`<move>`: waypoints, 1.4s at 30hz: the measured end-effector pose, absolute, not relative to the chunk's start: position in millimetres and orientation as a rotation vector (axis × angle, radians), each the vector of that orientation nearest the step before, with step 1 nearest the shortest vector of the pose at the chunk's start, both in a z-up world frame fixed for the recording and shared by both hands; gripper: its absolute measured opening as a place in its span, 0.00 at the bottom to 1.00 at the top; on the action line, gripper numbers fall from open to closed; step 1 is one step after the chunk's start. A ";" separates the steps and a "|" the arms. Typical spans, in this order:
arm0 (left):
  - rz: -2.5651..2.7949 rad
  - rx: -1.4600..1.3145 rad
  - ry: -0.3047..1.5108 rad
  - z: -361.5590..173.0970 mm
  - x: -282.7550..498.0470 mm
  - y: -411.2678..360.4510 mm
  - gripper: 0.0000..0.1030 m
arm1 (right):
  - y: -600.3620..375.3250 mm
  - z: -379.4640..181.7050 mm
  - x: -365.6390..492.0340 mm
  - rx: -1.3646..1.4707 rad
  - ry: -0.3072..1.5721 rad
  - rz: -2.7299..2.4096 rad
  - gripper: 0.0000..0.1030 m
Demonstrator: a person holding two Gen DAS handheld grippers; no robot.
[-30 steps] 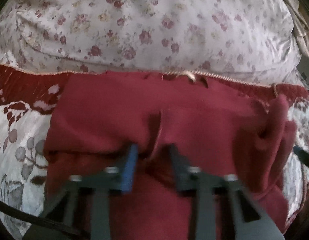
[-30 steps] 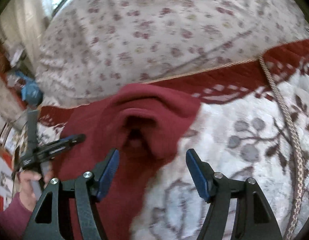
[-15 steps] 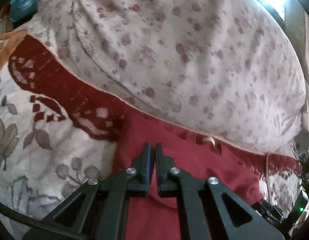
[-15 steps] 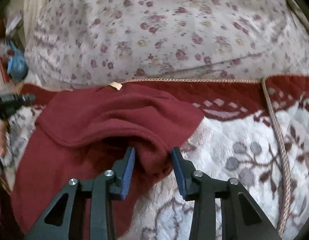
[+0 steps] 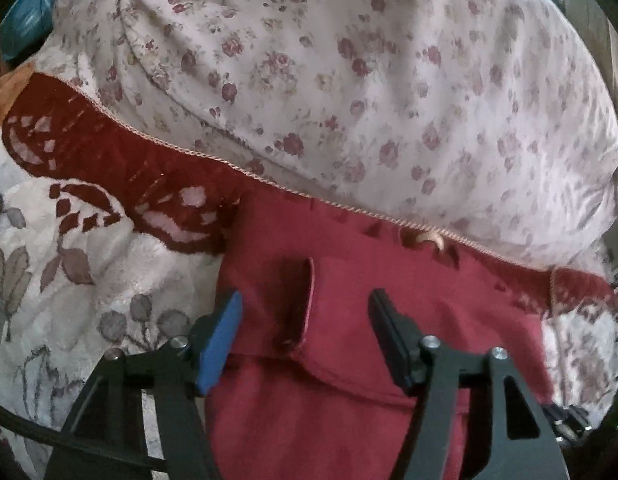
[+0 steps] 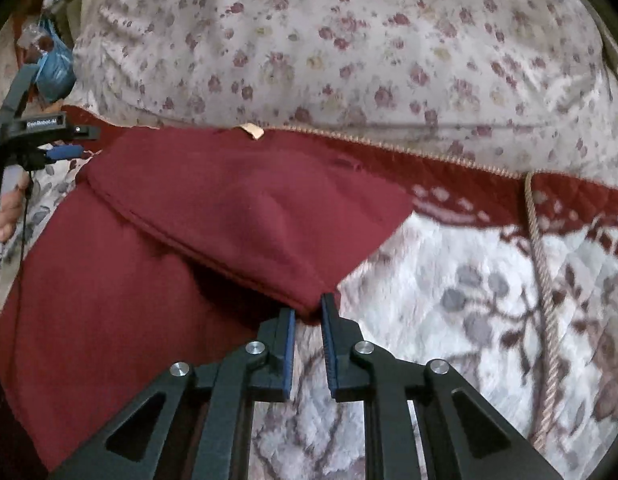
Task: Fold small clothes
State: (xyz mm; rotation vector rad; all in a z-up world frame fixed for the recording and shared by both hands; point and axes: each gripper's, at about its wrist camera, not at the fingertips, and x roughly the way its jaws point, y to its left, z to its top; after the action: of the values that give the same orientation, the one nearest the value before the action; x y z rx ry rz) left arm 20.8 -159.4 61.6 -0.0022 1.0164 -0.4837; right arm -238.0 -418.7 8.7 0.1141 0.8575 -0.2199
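Garment lies collar toward the pillow; right tool pinches its folded corner, left tool spread.

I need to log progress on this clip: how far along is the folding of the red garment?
Done: the red garment lies on the quilt with one flap folded over its body. In hand: the right gripper pinches that flap's corner; the left gripper is open above the cloth. Left: the lower part is unfolded, so further folds remain.
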 end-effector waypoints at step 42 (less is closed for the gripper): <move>-0.412 0.006 0.999 59.8 35.6 -155.1 0.05 | -420.7 32.6 -222.1 0.173 0.806 -0.116 0.38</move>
State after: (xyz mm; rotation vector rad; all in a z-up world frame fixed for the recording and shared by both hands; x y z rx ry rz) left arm 35.6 -155.1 59.8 0.0057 0.9987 -0.4119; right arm -222.1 -420.7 32.6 0.1726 0.8061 -0.1165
